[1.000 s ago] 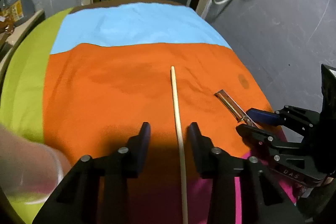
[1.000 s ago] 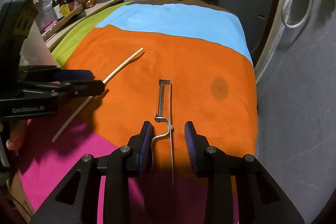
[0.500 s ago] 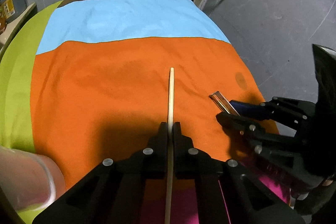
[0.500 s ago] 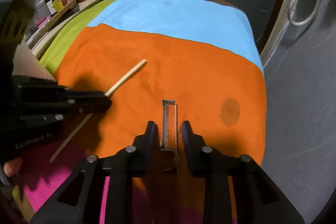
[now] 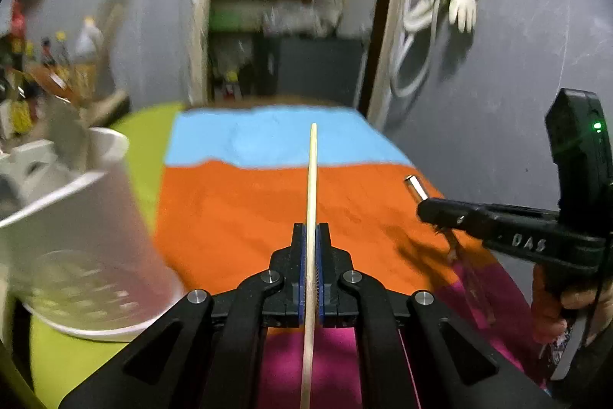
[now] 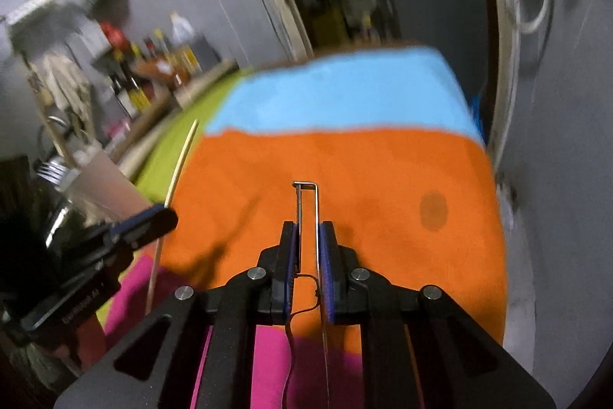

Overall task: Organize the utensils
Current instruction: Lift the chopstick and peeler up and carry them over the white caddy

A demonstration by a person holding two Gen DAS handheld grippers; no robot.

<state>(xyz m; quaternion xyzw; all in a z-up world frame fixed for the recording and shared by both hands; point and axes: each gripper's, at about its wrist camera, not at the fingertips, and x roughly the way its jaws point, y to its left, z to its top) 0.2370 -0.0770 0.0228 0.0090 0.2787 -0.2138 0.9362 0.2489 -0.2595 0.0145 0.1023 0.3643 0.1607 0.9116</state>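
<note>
Above the big orange, blue, green and pink cloth (image 5: 237,202), only the left view shows the white plastic cup's (image 5: 76,225) inside, while the left gripper (image 5: 311,229) pinches a long wooden stick (image 5: 311,179) and the right gripper (image 6: 307,229) pinches a thin metal peeler (image 6: 306,202).

Only two markings are legible. In the left wrist view, the black body of the right gripper (image 5: 425,211), at about four o'clock in the frame, bears the pale letters "DAS" on its side. In the right wrist view, the black body of the left gripper (image 6: 161,219), at about eight o'clock, carries a line of small pale lettering that seems to read "GenRobot.AI", though blur makes it uncertain. The bottles (image 6: 153,64) on the shelf at about ten o'clock have labels, but these are too blurred to read.
</note>
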